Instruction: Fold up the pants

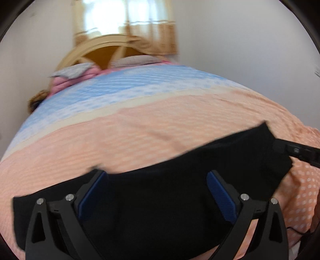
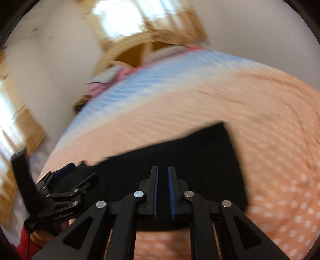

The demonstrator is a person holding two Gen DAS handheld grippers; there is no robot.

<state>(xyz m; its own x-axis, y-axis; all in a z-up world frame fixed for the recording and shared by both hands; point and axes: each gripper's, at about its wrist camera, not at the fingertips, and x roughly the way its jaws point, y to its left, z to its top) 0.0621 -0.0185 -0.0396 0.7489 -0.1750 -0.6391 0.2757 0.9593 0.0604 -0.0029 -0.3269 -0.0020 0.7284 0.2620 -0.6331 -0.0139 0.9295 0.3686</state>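
Note:
The black pants (image 1: 180,170) lie flat in a folded band on the orange part of the bedspread (image 1: 140,132), and show in the right wrist view (image 2: 180,152) too. My left gripper (image 1: 157,176) is wide open just above the pants, its blue pads (image 1: 220,196) well apart. My right gripper (image 2: 163,170) hovers over the near edge of the pants with a narrow gap between its jaws and nothing between them. The right gripper also shows at the right edge of the left wrist view (image 1: 280,148), by the pants' right end. The left gripper shows at the left of the right wrist view (image 2: 80,174).
The bedspread turns blue (image 1: 120,88) farther away. Pillows (image 1: 132,60) and a pink blanket (image 1: 66,82) lie at a wooden headboard (image 1: 112,50) under a curtained window (image 1: 124,16). A white wall flanks the bed. Wooden furniture (image 2: 30,124) stands left.

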